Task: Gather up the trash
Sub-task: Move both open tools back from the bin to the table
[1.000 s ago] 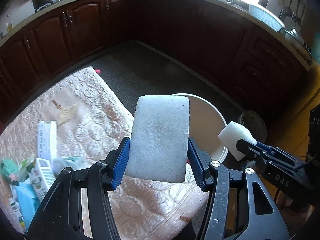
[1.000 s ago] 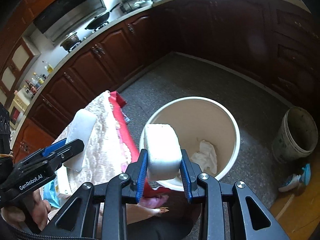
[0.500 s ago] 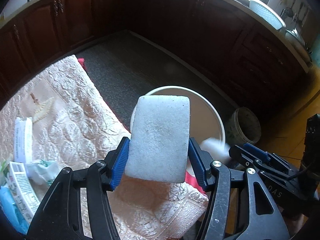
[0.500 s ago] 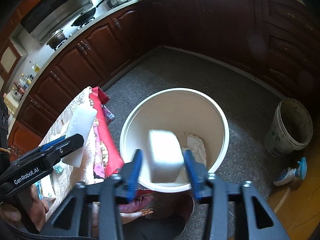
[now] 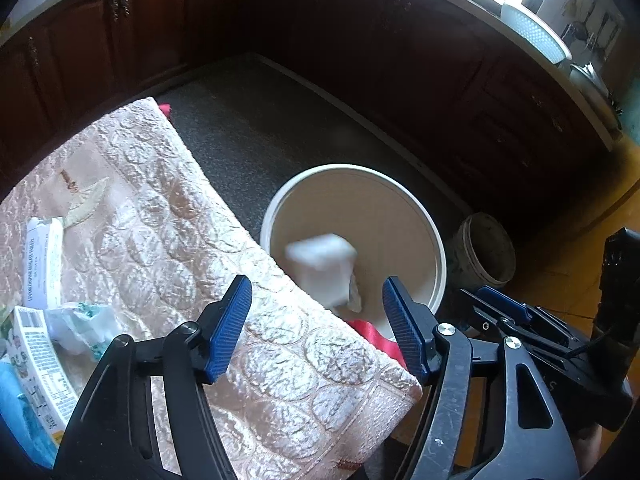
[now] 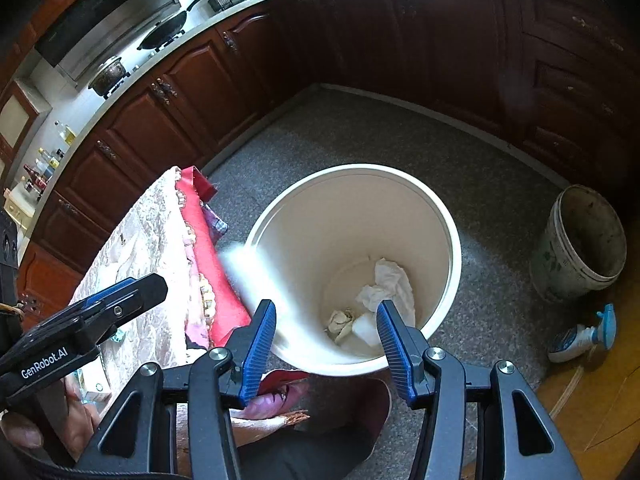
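Trash: a white foam block (image 5: 320, 270), blurred in mid-air, falls inside the rim of the white bin (image 5: 438, 248); crumpled paper (image 6: 386, 284) already lies at the bin's bottom. Foam of this kind probably handles as light, soft and springy, best pinched across its flat faces. At 12 o'clock from the left gripper (image 5: 316, 328), whose jaws are opening with nothing between them. Right gripper (image 6: 326, 350): fingers apart, empty, above the bin. At 9 o'clock, more wrappers (image 5: 80, 324) and a carton (image 5: 34, 364) wait on the quilted cloth (image 5: 168, 216).
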`<state>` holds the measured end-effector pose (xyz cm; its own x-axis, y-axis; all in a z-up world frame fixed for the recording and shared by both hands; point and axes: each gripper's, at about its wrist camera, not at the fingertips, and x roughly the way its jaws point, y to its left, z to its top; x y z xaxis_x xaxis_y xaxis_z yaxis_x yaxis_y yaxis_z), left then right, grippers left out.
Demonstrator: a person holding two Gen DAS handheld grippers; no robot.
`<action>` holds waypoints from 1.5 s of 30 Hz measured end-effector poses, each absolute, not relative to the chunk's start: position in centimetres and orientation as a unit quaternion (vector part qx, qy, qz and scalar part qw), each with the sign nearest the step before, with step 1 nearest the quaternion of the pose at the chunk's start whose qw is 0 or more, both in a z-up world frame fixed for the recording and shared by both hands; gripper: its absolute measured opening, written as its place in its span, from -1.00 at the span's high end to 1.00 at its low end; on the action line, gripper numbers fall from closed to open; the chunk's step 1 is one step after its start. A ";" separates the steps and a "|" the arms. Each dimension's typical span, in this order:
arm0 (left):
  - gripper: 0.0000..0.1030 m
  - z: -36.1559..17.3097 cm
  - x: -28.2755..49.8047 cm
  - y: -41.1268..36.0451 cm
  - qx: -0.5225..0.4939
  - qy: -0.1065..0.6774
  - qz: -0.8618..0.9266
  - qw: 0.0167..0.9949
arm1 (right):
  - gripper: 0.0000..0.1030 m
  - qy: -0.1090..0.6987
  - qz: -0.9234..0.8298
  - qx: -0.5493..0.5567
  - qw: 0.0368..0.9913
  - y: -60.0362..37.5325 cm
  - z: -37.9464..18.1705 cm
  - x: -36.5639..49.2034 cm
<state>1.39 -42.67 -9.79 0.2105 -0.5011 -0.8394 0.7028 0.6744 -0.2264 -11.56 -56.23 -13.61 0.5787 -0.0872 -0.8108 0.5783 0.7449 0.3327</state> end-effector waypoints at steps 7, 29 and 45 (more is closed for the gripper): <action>-0.30 -8.4 0.9 -41.1 0.092 0.485 -0.376 0.784 | 0.00 0.413 -0.192 0.289 0.842 -55.4 -13.2 -11.4; -0.30 -4.1 1.4 -31.1 0.074 0.428 -0.294 0.851 | -0.24 0.394 -0.143 0.226 0.879 -48.4 -8.7 -8.2; -0.30 -2.7 1.8 -22.2 0.051 0.397 -0.233 0.887 | -0.42 0.370 -0.109 0.167 0.907 -42.3 -5.1 -5.9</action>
